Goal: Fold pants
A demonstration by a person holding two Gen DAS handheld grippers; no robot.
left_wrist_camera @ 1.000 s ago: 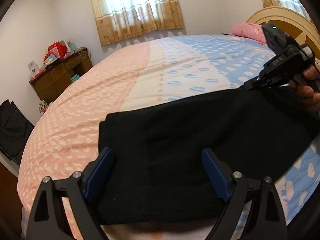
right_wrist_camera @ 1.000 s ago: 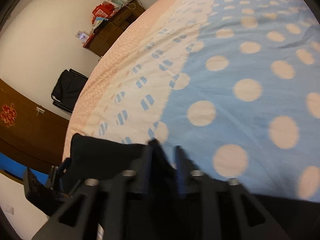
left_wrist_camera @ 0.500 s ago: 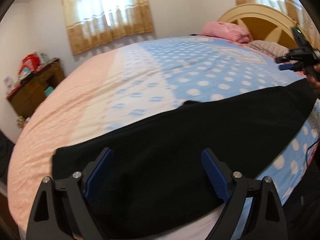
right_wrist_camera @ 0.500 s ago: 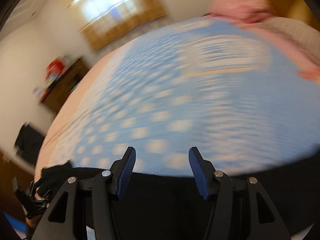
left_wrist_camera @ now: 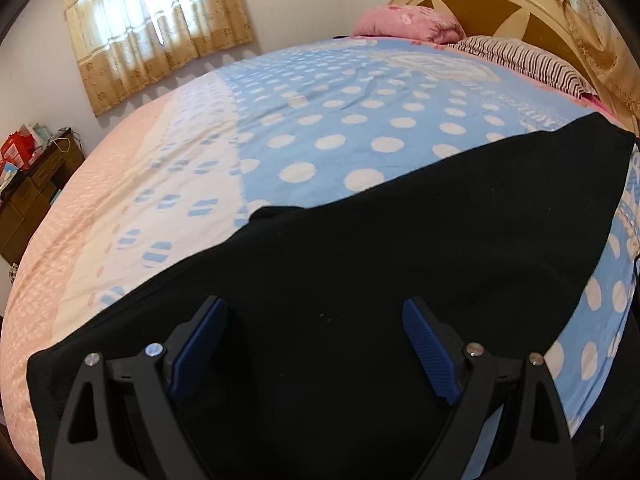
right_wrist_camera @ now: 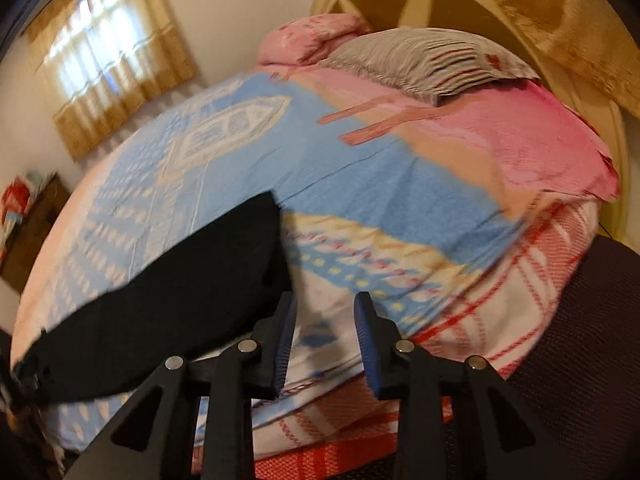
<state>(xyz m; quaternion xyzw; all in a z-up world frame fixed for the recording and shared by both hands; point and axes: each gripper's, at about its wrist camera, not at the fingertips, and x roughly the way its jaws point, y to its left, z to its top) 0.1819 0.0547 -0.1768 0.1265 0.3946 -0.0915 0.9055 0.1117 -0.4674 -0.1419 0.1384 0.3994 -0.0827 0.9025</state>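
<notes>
Evidently, the step in hand was judged to be a pause between folds: the pants [left_wrist_camera: 400, 264] were seen laid out flat as 1 long black band across the near part of the bed [left_wrist_camera: 340, 128], with neither tool gripping them. The left gripper [left_wrist_camera: 316, 344] was held low over the cloth, its 2 blue pads spread wide apart with nothing between them, and the fabric was seen directly beneath and ahead of it. In that view the band ran from a near corner at the lower left to a far end at the upper right, close to the striped pillow [left_wrist_camera: 520, 56]. The right gripper [right_wrist_camera: 326, 340] was likewise seen parted, though by a narrower gap, and empty; it was pointed at the patterned bedding just beside the pants' right-hand end [right_wrist_camera: 256, 240], which lay to the left of its fingers and apart from them. Whether the garment had already been doubled leg over leg could not be told, the black cloth showing no seam clearly. The next move was judged to call for 1 end of the band to be pinched, both layers together, and carried over toward the other end, so that the edges would be kept aligned and the cloth not dragged along the bedding.
</notes>
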